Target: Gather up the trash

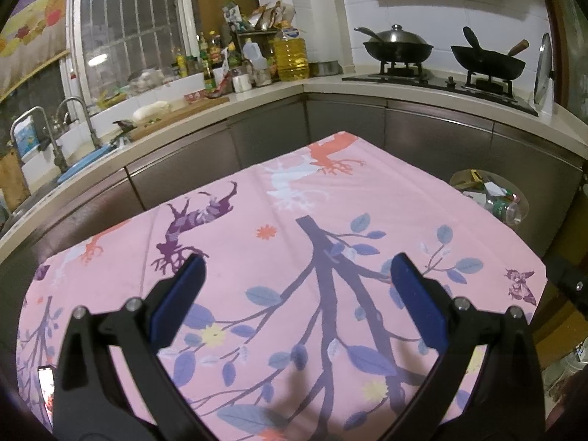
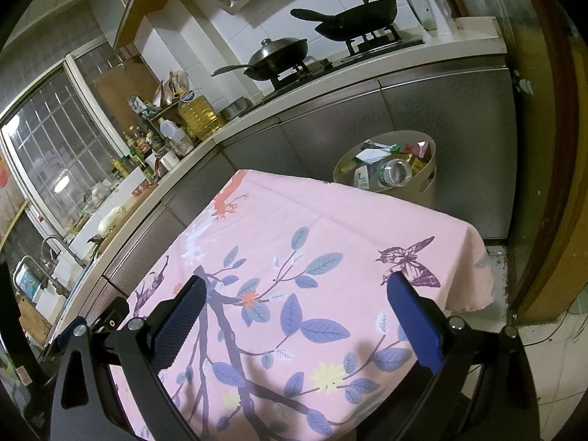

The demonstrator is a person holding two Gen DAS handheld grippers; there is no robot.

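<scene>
A beige bin (image 2: 426, 187) stands on the floor past the table's far right corner, filled with wrappers, cartons and a clear plastic bottle (image 2: 395, 173). In the left wrist view the same bin (image 1: 455, 178) peeks over the table edge at the right. The table wears a pink cloth (image 1: 294, 257) printed with branches and leaves; no loose trash shows on it. My left gripper (image 1: 297, 272) hovers open above the cloth, nothing between its blue pads. My right gripper (image 2: 296, 290) also hangs open over the pink cloth (image 2: 330, 228), empty.
A steel-fronted counter (image 1: 257, 95) wraps around behind the table, crowded with bottles and an oil jug (image 1: 290, 55). Two woks (image 1: 398, 47) sit on the hob. A sink with taps (image 1: 55, 136) lies at the left. A wooden door frame (image 2: 551, 183) rises at the right.
</scene>
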